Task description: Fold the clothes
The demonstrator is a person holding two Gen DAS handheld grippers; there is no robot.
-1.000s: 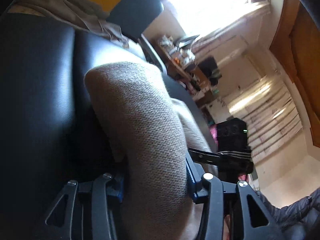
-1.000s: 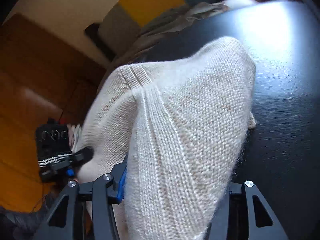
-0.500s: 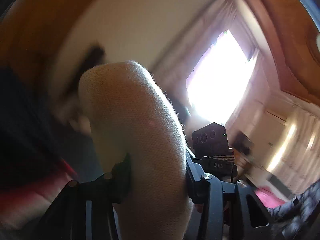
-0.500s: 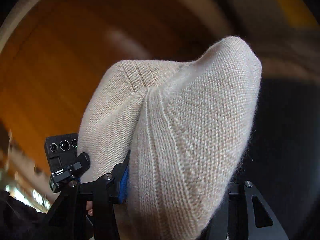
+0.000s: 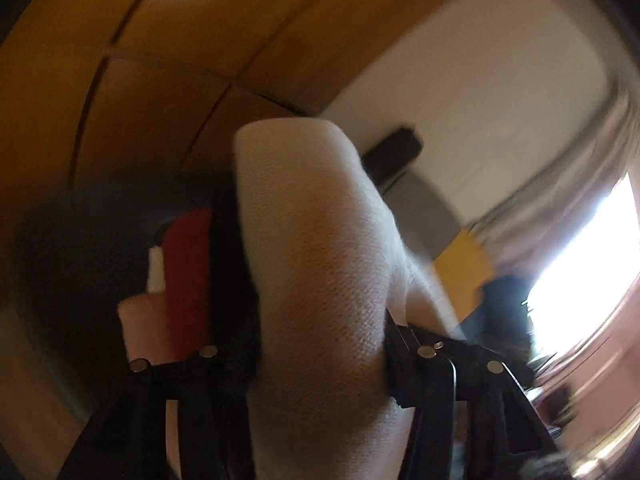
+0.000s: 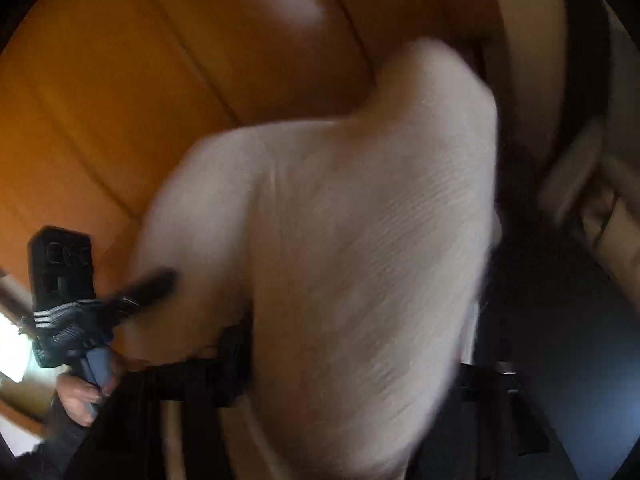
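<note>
We hold a cream knitted sweater (image 6: 360, 248) in the air, bunched and blurred, before orange wood panels (image 6: 168, 80); our left gripper (image 5: 320, 360) and right gripper (image 6: 352, 364) both clamp its folds.

Orange-brown wood paneling (image 5: 168, 40) filling upper left, dark seams curving across it. White wall (image 5: 480, 92) adjoining on right, small dark object (image 5: 394, 152) showing against it. Pale curtain (image 5: 560, 192) hanging beside window (image 5: 592, 252), daylight glaring through it. Yellow panel (image 5: 464, 268) showing below curtain. In right wrist view, same paneling (image 6: 160, 100) glowing; everything blurring.
</note>
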